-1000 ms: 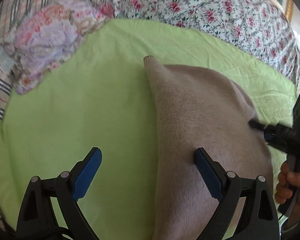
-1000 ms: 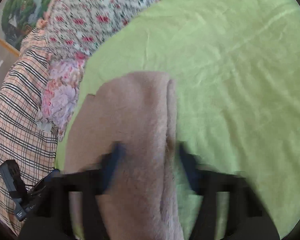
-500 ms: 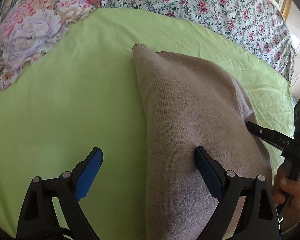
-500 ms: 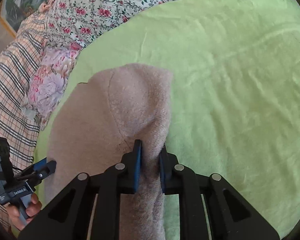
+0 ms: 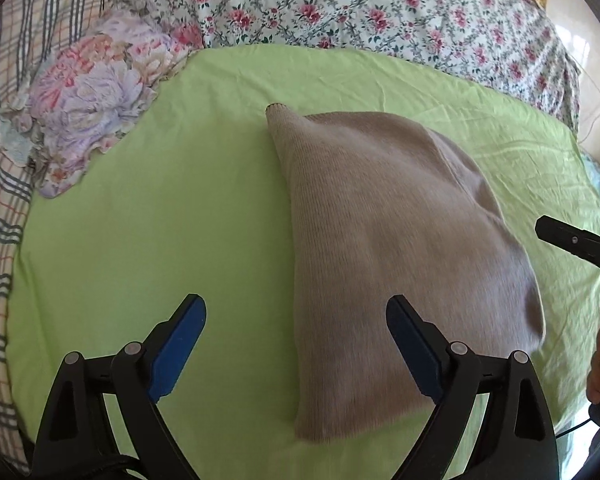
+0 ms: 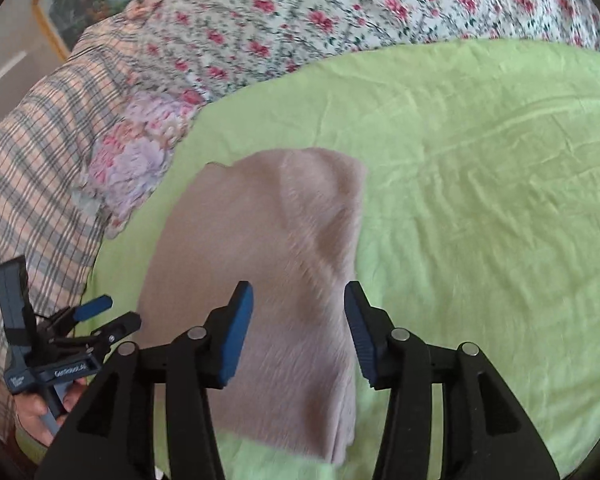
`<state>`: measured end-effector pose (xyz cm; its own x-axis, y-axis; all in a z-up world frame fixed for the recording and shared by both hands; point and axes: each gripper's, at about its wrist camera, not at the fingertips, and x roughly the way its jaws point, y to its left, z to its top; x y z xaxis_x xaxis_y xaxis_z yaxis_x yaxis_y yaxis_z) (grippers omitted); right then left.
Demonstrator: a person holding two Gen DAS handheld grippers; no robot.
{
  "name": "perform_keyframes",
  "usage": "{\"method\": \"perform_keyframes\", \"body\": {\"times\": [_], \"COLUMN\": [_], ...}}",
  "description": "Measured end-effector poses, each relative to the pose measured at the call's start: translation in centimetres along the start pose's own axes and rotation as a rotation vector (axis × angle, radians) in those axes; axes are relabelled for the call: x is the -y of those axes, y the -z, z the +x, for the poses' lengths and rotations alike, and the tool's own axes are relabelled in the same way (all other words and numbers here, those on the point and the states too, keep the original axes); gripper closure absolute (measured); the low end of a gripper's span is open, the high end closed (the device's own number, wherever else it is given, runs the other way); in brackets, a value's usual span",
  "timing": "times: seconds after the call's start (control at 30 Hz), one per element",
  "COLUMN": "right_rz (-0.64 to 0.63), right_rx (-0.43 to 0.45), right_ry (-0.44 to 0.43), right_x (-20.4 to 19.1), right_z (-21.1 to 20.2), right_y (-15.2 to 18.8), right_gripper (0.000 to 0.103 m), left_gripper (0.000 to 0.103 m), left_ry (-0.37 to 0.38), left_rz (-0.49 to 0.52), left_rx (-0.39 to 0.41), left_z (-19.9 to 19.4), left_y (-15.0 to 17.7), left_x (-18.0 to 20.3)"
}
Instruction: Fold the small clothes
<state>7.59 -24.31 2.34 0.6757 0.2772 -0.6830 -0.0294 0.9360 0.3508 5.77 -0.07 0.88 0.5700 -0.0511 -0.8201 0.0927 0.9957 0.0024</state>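
While the beige knit garment (image 5: 396,248) lies folded flat on the lime-green sheet (image 5: 148,216), nothing is actually holding it. It sits a bit right of the middle of the sheet in the left wrist view, with one pointed corner sticking out toward the far side and its long folded edge running toward the near side.

The left gripper (image 5: 296,344) hangs over the garment's near left edge with its blue pads spread wide: the right pad is above the knit, the left one above bare sheet (nothing pinched). The right gripper (image 6: 298,330) is above the near end of the garment, its jaws opening, with fabric showing in the gap between the pads but neither pad pressing on it as far as I can see. Its black tip also pokes in at the right edge of the left wrist view, clear of the cloth.

Further out, a crumpled pastel floral cloth (image 5: 88,104) sits at the sheet's far left corner, a rose-print bedspread (image 5: 360,12) runs along the far side, and plaid bedding (image 6: 32,184) lies off to the left. A framed picture (image 6: 96,0) hangs on the far wall.
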Motion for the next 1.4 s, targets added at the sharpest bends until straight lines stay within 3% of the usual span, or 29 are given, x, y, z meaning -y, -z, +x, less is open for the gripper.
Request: {"method": "perform_keyframes", "body": {"times": [0.17,0.33,0.5,0.77,1.4], "right_rz": [-0.088,-0.182,-0.208,-0.207,-0.215], "right_rx": [-0.030,-0.049,-0.077,-0.126,-0.125], "right_ry": [0.015,0.001,0.005,0.025,0.064], "right_x": [-1.7,-3.4,-3.8,-3.7,-4.0], "right_z": [-1.4,-2.6,-3.4,-3.2,-1.8], "right_y": [3.1,5.8,8.1,9.9,7.1], "right_gripper": [0.044,0.024,0.017,0.013,0.009], "left_gripper": [0.010,0.009,0.008,0.007,0.007], "left_ry": [-0.033,-0.067,-0.093,-0.125,-0.153], "left_rz": [0.025,0.054,0.064,0.104,0.152], "left_rx": [-0.015,-0.032,-0.050,-0.055,-0.007], "left_z": [-1.3,-2.3,-2.9,-3.2,-3.0], "left_y": [2.5,5.0,6.8,7.9,4.5], "left_x": [0.4,0.7,0.5,1.2,1.8]}}
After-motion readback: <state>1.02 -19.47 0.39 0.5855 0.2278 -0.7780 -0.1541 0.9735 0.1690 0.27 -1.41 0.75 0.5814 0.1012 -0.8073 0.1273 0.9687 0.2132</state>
